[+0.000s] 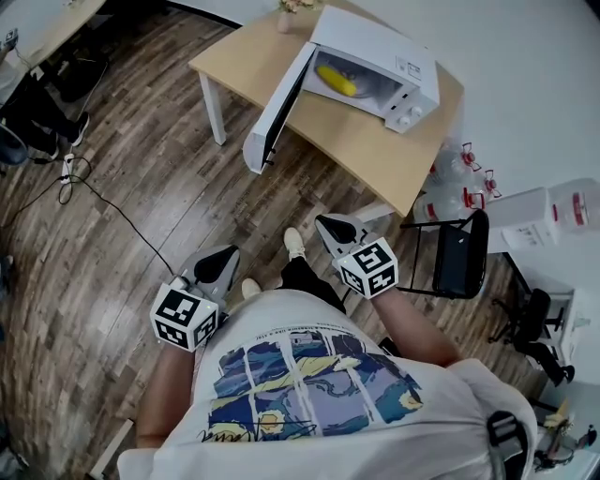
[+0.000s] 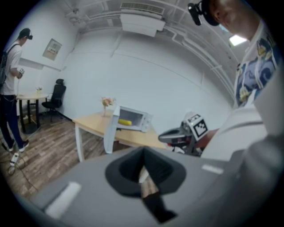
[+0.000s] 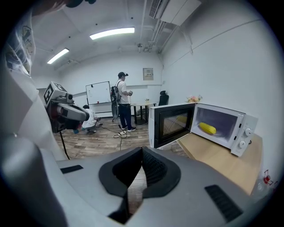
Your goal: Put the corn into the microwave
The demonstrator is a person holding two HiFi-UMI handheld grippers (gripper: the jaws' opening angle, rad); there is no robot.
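The yellow corn (image 1: 336,81) lies inside the white microwave (image 1: 398,67), whose door (image 1: 277,111) hangs wide open over the edge of the wooden table (image 1: 375,155). The corn (image 3: 207,128) also shows in the right gripper view, and smaller in the left gripper view as the corn (image 2: 125,122). I stand back from the table with both grippers close to my body. My left gripper (image 1: 228,255) and right gripper (image 1: 325,226) both point toward the table, jaws shut, nothing between them. The jaws of the left gripper (image 2: 143,167) and right gripper (image 3: 142,156) meet at the tips.
A black chair (image 1: 460,254) and water jugs (image 1: 452,184) stand right of the table. A cable (image 1: 114,208) trails over the wood floor at left. A small vase (image 1: 285,15) sits on the table's far corner. Another person (image 3: 122,101) stands farther back in the room.
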